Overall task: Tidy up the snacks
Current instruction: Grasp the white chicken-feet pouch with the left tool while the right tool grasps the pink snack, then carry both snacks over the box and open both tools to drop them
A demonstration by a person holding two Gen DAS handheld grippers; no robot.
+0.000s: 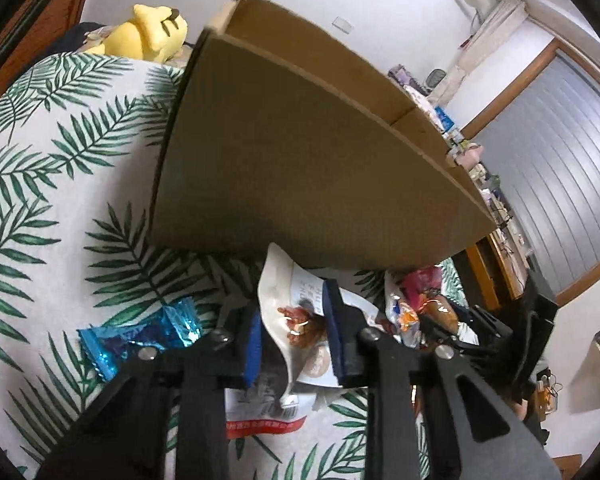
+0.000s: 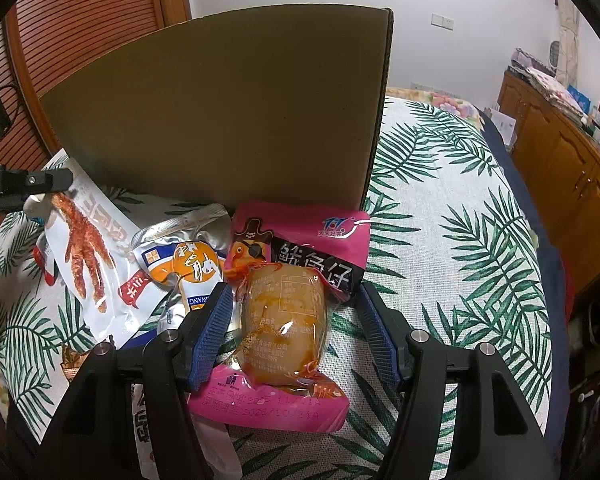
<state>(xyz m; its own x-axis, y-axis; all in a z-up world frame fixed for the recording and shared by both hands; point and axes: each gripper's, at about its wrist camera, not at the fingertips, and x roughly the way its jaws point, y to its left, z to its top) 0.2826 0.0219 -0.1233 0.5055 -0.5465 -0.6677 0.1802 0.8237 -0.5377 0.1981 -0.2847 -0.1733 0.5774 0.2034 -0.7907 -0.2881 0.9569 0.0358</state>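
My left gripper [image 1: 294, 334] is shut on a white chicken-feet snack bag [image 1: 288, 312], lifted on edge before the cardboard box [image 1: 300, 148]. The same bag [image 2: 86, 256] shows at the left of the right wrist view, with the left gripper's finger tip [image 2: 52, 182] at its top. My right gripper [image 2: 296, 316] is open around a pink squid snack pack [image 2: 296, 292] lying on the leaf-print cloth [image 2: 440, 264]; its pads do not touch it. A silver-orange pouch [image 2: 180, 260] lies between the two bags. A blue candy wrapper [image 1: 140, 340] lies left of the left gripper.
The box [image 2: 228, 116] stands right behind the snacks. A yellow plush toy [image 1: 148, 32] sits behind the box. A wooden cabinet [image 2: 572, 176] with clutter runs along the right side. Wooden slatted doors [image 2: 80, 20] are at the back left.
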